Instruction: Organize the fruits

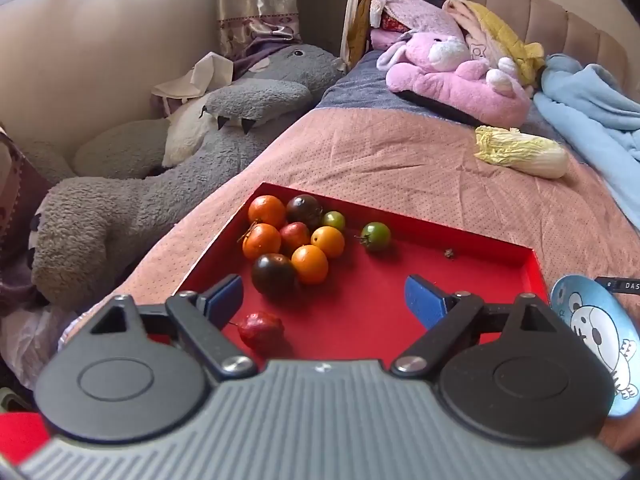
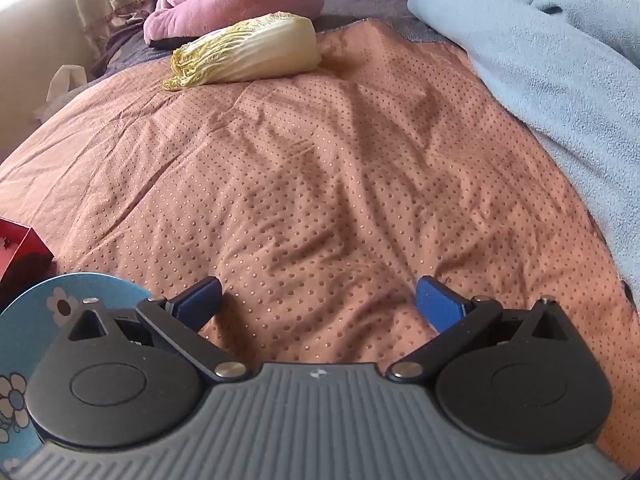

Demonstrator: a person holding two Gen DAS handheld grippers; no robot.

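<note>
A red tray (image 1: 460, 256) lies on the bed. At its far left corner sits a cluster of several small fruits: orange ones (image 1: 309, 264), dark purple ones (image 1: 274, 274), a red one (image 1: 295, 234) and a small green one (image 1: 334, 220). A green fruit (image 1: 375, 236) lies apart to the right. A red fruit (image 1: 261, 331) lies near my left finger. My left gripper (image 1: 324, 300) is open and empty above the tray's near part. My right gripper (image 2: 318, 300) is open and empty over the bare bedspread. The tray's corner (image 2: 24, 244) shows at the left of the right wrist view.
A blue cartoon plate (image 1: 592, 332) lies right of the tray, and it also shows in the right wrist view (image 2: 36, 320). A napa cabbage (image 1: 524, 152) (image 2: 248, 50) lies further back. Pink plush (image 1: 452, 72), grey plush (image 1: 160, 176) and blue blanket (image 2: 540, 40) border the orange bedspread (image 2: 320, 180).
</note>
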